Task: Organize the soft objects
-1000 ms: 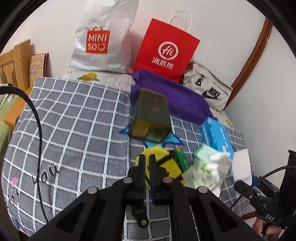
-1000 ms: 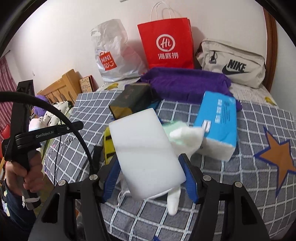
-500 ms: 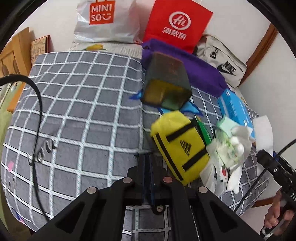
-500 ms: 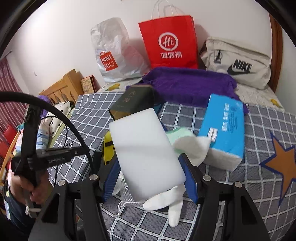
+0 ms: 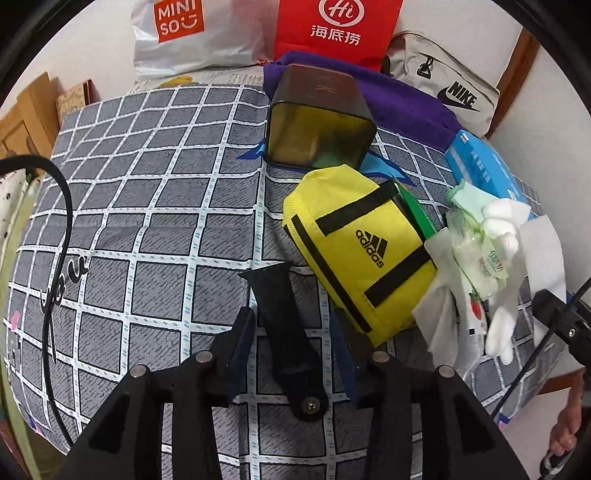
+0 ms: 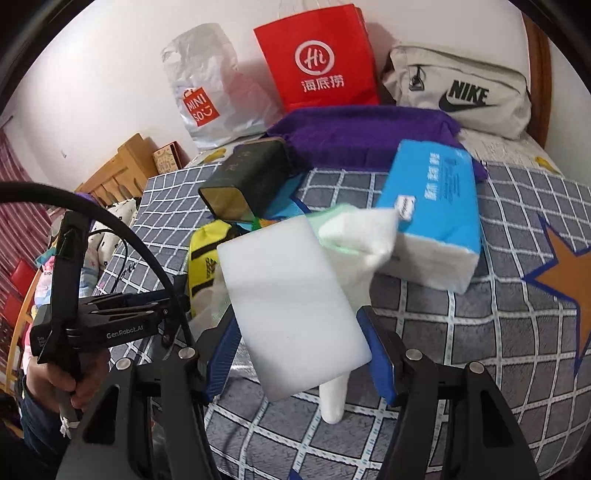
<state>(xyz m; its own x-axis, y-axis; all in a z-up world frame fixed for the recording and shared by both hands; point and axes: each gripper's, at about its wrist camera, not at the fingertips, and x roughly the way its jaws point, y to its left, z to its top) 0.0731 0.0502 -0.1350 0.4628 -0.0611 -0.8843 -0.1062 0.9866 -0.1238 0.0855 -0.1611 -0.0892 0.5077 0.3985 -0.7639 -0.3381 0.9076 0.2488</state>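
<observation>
My right gripper (image 6: 299, 347) is shut on a white sponge block (image 6: 291, 310) and holds it above the bed's near edge. My left gripper (image 5: 291, 350) is open and empty, just left of a yellow Adidas bag (image 5: 358, 247), which also shows in the right wrist view (image 6: 205, 262). A dark open tin box (image 5: 317, 122) lies on its side behind the bag. A white glove with green packets (image 5: 487, 251) lies right of the bag. A blue tissue pack (image 6: 432, 210) lies near a purple towel (image 6: 369, 133).
The bed has a grey checked cover (image 5: 147, 206). A Miniso bag (image 5: 184, 33), a red paper bag (image 5: 332, 29) and a beige Nike pouch (image 6: 461, 92) stand against the back wall. A wooden headboard (image 6: 122, 166) is at the left.
My left gripper has opened and moved closer to the yellow bag. My right gripper still holds the sponge and has shifted only slightly.
</observation>
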